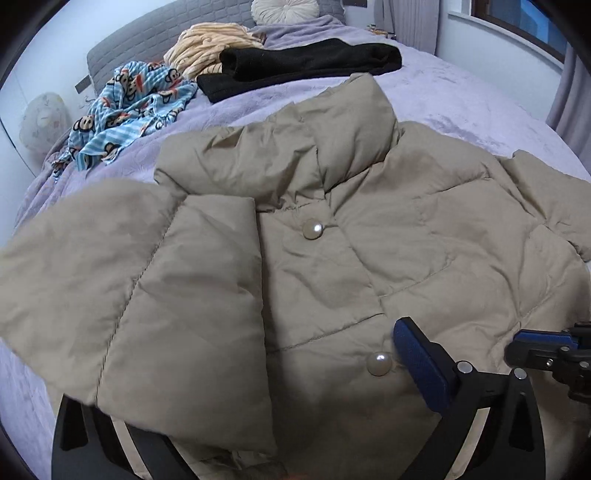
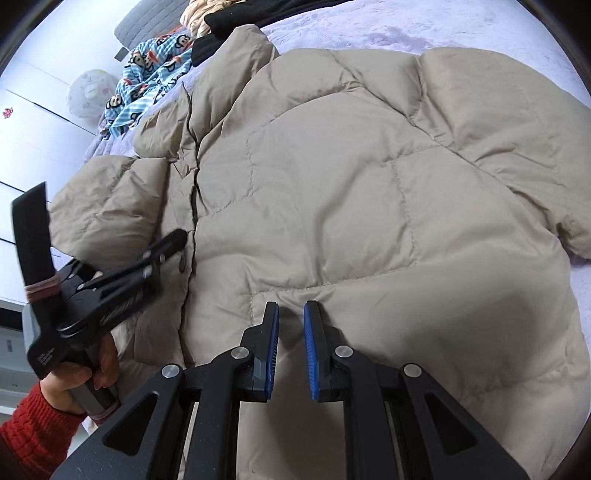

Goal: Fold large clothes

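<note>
The beige puffer jacket lies spread on the lilac bed beneath both grippers. Only the left wrist view shows its pearl buttons, ahead of the wide-open, empty left gripper. The right wrist view shows the right gripper slightly parted, holding nothing, and to its left a hand in a red sleeve.

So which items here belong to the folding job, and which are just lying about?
Job: beige quilted puffer jacket; left tool; right tool.
Lying about: black folded garment; blue monkey-print cloth; cream fluffy blanket; round pale cushion.
</note>
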{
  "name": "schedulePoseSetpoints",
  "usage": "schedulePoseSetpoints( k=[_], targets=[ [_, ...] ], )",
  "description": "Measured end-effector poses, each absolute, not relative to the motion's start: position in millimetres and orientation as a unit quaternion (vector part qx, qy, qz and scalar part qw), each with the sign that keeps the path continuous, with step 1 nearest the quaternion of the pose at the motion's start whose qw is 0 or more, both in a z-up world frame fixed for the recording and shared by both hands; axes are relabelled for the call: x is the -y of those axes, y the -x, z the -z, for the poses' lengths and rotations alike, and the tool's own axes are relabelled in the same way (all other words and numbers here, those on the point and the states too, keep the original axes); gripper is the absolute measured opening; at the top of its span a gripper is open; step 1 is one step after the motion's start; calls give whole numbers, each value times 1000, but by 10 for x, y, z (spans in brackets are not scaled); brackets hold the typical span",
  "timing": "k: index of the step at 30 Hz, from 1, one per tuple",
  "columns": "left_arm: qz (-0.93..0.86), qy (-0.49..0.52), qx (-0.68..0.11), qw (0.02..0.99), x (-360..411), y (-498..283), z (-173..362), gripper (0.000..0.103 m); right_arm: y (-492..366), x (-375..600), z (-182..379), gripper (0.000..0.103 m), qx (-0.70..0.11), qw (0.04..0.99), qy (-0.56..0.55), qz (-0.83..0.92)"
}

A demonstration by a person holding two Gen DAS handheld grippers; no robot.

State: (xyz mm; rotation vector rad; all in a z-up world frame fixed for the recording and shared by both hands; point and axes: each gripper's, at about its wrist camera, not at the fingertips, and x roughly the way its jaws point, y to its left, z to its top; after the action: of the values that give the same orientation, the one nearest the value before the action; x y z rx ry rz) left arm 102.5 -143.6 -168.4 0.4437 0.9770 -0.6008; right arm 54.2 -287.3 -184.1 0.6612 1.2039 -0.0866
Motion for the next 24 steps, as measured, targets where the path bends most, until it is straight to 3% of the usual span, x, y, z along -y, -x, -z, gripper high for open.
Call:
schedulePoseSetpoints(
  k=[7, 8, 11, 18, 23, 24],
  targets=[
    [330, -141, -468, 808, 809, -920, 1123, 103, -558, 2875, 1657, 16, -554, 776, -296, 59],
    [327, -126, -464, 814, 625, -942, 1020, 103, -599, 2828, 1602, 22, -551, 780, -290, 57],
    [266, -82, -451, 848, -5, -1213, 834, 103, -699, 2542, 1328, 83, -535, 809, -241, 44],
    [109, 29, -553, 826, -1122, -2077, 1552, 103, -1209, 1151, 893, 84, -484, 874, 5, -31],
    [87, -2, -560, 824, -1139, -2067, 1930, 103, -1630, 366, 1168, 82, -465, 871, 156, -42],
    [86, -11, -555, 828, -1121, -2048, 1943, 103, -1730, 373, 1218, 75, -464, 871, 160, -28]
  ],
)
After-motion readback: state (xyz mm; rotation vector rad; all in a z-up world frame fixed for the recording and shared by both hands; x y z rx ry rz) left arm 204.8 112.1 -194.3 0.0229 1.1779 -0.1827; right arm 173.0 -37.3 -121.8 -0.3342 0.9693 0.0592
